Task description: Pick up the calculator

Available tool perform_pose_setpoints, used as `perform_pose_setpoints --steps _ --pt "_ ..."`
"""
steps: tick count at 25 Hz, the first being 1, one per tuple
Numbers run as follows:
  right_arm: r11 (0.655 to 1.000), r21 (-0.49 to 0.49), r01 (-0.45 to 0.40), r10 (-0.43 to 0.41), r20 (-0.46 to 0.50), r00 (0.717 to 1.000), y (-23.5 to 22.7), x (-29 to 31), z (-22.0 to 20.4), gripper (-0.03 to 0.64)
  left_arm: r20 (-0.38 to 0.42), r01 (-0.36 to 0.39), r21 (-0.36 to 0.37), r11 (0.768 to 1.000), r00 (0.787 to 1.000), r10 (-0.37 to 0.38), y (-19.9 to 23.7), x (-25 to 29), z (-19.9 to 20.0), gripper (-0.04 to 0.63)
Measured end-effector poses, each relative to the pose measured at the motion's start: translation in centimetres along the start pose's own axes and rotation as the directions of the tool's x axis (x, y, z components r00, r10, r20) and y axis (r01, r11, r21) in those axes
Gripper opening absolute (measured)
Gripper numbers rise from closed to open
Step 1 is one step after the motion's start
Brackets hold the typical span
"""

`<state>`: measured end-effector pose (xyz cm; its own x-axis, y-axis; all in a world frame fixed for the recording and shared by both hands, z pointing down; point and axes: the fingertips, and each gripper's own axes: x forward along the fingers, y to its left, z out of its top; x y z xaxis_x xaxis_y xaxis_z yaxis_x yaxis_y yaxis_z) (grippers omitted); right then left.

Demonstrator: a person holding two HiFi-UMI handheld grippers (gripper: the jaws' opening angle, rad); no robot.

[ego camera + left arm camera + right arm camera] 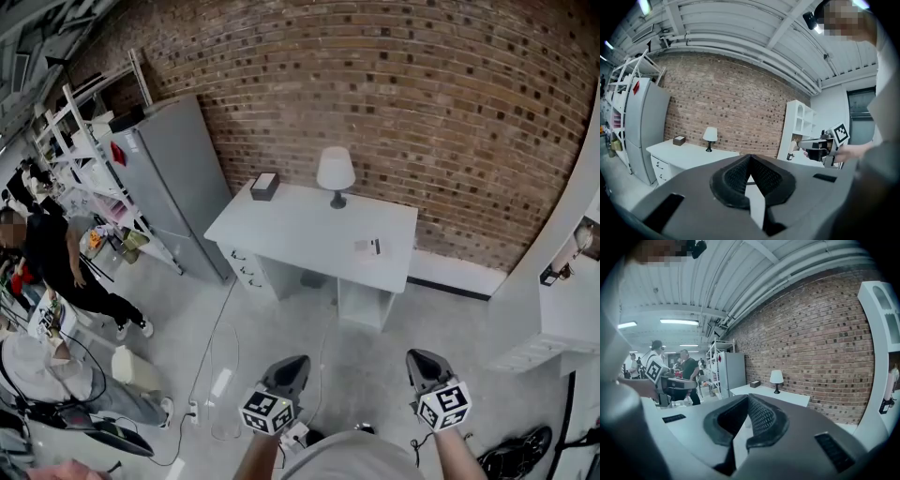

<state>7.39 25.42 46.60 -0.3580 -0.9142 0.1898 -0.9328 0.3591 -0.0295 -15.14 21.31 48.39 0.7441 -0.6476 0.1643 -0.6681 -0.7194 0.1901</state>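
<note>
Two grippers are held low over the floor (281,319), level with each other and apart. The left gripper (291,364) has its jaws together with nothing between them, and the right gripper (420,358) is likewise closed and empty. Each carries a marker cube (443,405) printed with black-and-white square patterns; these are codes, not letters. In the left gripper view the other gripper shows at the right edge, held in a hand.

Ahead of both, well apart from them, stands a white desk (300,230) with drawers on its left side. The calculator (367,247) lies flat on the desk top near the right front corner, small and pale with a dark strip; any print on it is too small to read. A white table lamp (336,173) stands at the back of the desk, and a dark box (264,186) sits at the back left corner.

A thin cable (230,347) trails over the pale floor in front of the desk. Behind the desk runs a red brick wall (394,94). A tall grey fridge (178,187) stands just left of the desk, with a white metal rack (84,141) beyond it. A person in black (66,262) stands at the far left. A white shelf unit (562,309) stands at the right. The gripper views show a white ribbed ceiling (740,28) with pipes.
</note>
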Motion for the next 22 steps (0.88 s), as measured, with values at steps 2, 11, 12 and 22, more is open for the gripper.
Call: perform_pose_setpoints --steps 2,11,12,22 --pt "1.0 0.0 0.002 -0.002 0.002 1.0 0.1 0.0 0.1 0.012 -0.001 0.0 -0.002 1.0 1.0 0.0 0.0 0.0 0.1 0.012" --pt "1.0 -0.005 0.014 -0.014 0.012 1.0 -0.5 -0.3 0.5 0.014 -0.003 -0.005 -0.013 1.0 1.0 0.005 -0.3 0.1 0.0 0.012" --pt "1.0 -0.003 0.014 -0.014 0.013 1.0 -0.6 -0.3 0.5 0.021 -0.003 -0.007 -0.014 1.0 1.0 0.007 -0.3 0.1 -0.1 0.012" --pt "1.0 0.001 0.004 -0.004 0.015 1.0 -1.4 -0.9 0.4 0.075 -0.001 -0.023 -0.022 0.999 1.0 0.023 -1.3 0.1 -0.2 0.012"
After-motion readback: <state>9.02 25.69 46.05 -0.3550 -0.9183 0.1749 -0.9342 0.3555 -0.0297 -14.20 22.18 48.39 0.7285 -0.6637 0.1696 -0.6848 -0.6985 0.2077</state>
